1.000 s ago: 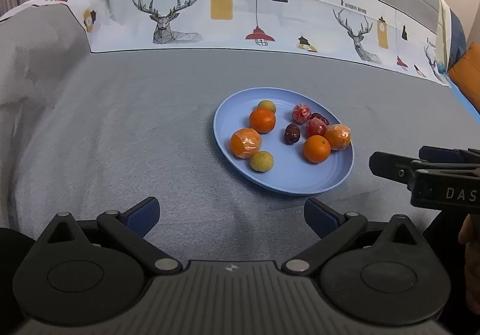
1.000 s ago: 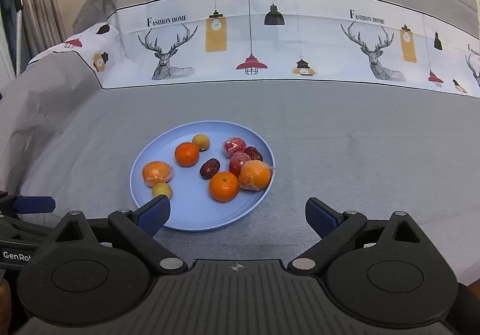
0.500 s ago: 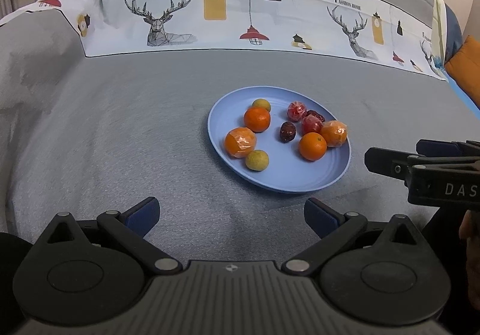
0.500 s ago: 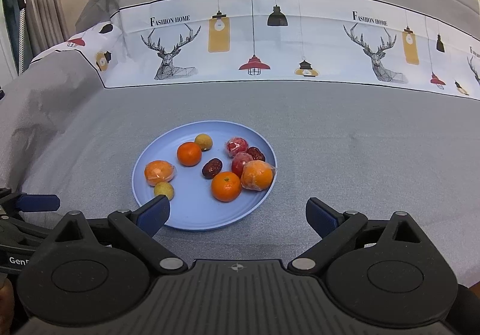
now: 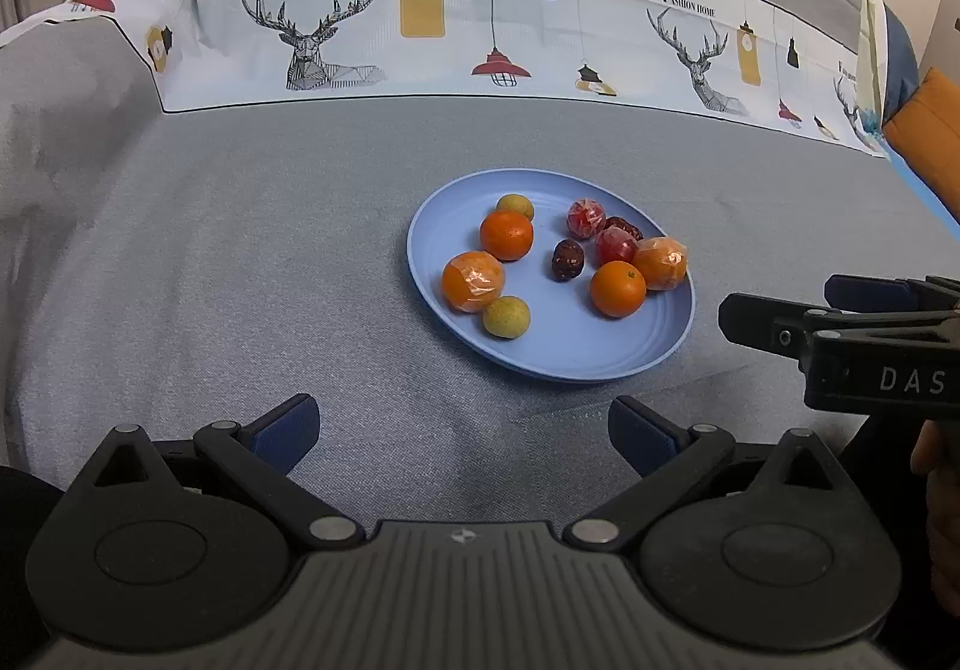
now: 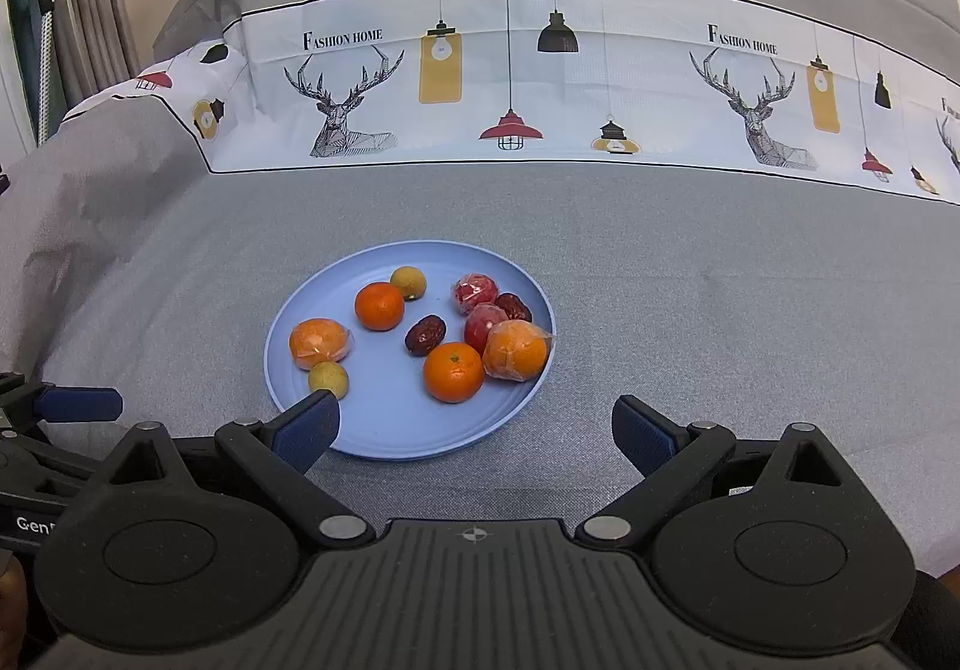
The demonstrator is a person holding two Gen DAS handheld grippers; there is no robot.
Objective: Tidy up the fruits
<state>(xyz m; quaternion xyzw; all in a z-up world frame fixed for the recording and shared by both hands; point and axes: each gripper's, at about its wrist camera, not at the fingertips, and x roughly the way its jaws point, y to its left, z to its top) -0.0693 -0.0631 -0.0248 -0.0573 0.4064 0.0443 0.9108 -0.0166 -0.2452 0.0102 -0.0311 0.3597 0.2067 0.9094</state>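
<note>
A blue plate [image 5: 564,358] [image 6: 390,430] lies on the grey cloth and holds several fruits: two bare oranges [image 5: 618,288] [image 6: 453,371], two plastic-wrapped oranges [image 5: 473,281] [image 6: 516,350], two small yellow-green fruits [image 5: 506,316] [image 6: 328,379], red wrapped fruits [image 5: 615,245] [image 6: 475,293] and dark dates [image 5: 566,259] [image 6: 424,335]. My left gripper [image 5: 462,433] stands open over bare cloth in front of the plate. My right gripper [image 6: 474,430] is open too, its left fingertip over the plate's near rim. Neither holds anything.
The grey cloth [image 5: 240,250] covers a soft surface, with a white printed band of deer and lamps [image 5: 420,9] at the back. An orange cushion [image 5: 927,129] lies at the far right. Curtains and a rack [image 6: 54,9] stand at the left in the right wrist view.
Both grippers have shifted slightly relative to the plate; in the right wrist view the plate has drifted a little to the right. Both stay open.
</note>
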